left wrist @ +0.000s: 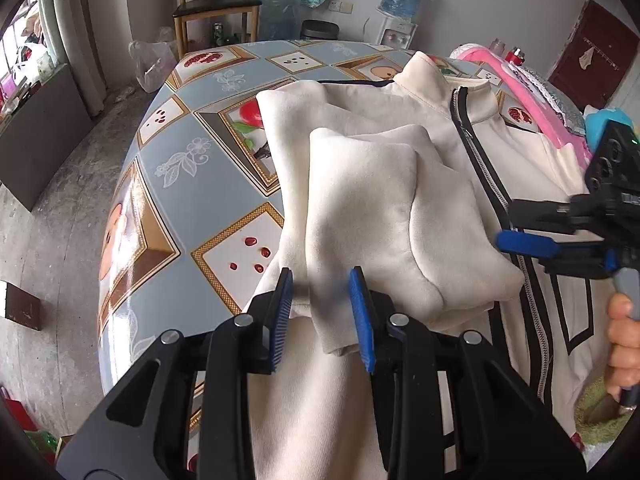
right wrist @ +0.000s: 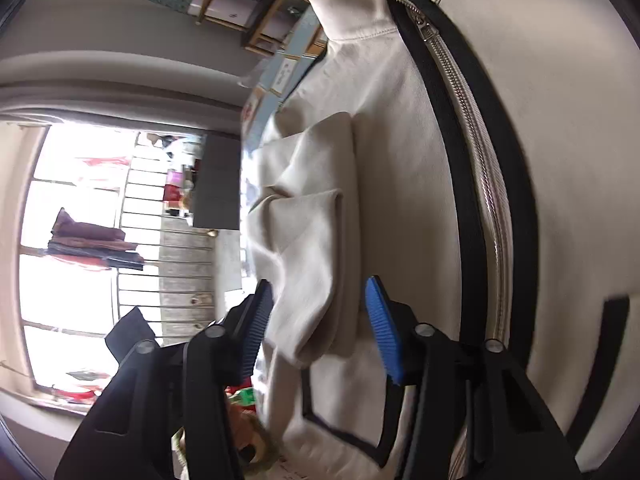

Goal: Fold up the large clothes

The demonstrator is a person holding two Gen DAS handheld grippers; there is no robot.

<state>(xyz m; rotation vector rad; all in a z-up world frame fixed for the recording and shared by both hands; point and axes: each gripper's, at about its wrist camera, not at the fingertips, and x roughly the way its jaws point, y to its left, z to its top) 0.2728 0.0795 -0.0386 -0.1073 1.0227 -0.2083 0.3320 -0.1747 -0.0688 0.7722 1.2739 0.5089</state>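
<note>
A cream zip-up jacket point(left wrist: 520, 152) lies spread on the patterned table point(left wrist: 180, 184), its black-edged zipper point(left wrist: 480, 164) running down the front. One sleeve point(left wrist: 360, 200) is folded back over the jacket's chest. My left gripper point(left wrist: 324, 312) stands open over the sleeve's cuff end, with the fabric between its blue pads. My right gripper point(left wrist: 512, 224) comes in from the right, held by a hand point(left wrist: 622, 344). In the right wrist view the right gripper point(right wrist: 320, 320) straddles a fold of the sleeve point(right wrist: 312, 240) beside the zipper point(right wrist: 476, 160). A gap shows at the right pad.
Pink cloth point(left wrist: 532, 92) and other items lie at the table's far right. A wooden chair point(left wrist: 216, 8) and a water dispenser point(left wrist: 400, 4) stand beyond the table. The table edge point(left wrist: 120, 216) drops to concrete floor on the left.
</note>
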